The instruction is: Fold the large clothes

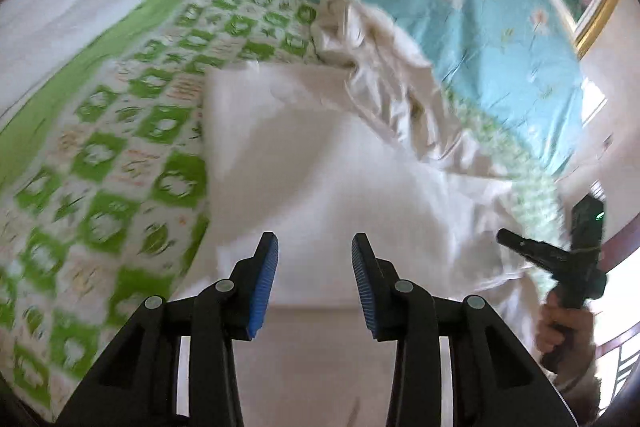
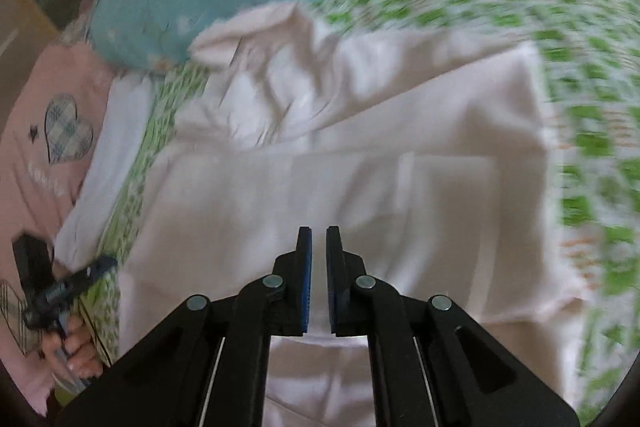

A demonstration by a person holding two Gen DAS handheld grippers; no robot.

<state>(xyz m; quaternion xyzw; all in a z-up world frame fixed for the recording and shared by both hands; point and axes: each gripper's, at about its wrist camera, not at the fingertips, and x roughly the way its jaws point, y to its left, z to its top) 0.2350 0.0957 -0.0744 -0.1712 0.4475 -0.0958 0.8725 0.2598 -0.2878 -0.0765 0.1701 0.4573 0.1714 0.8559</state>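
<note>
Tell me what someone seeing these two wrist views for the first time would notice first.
Probably the big white garment, spread across the middle of the bed with a rumpled bunch at its far end. Next, the loud green-and-white patterned sheet beneath it and the turquoise floral quilt beyond. Nearest each camera are the black grippers with blue pads: the left gripper open and empty above the cloth, the right gripper with only a thin slit between its pads, nothing visibly in it.

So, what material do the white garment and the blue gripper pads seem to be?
White garment: soft matte woven or knit cloth, probably cotton; it creases and drapes. Blue pads on the left gripper: likely ribbed rubber or plastic, with fine ridges visible.
</note>
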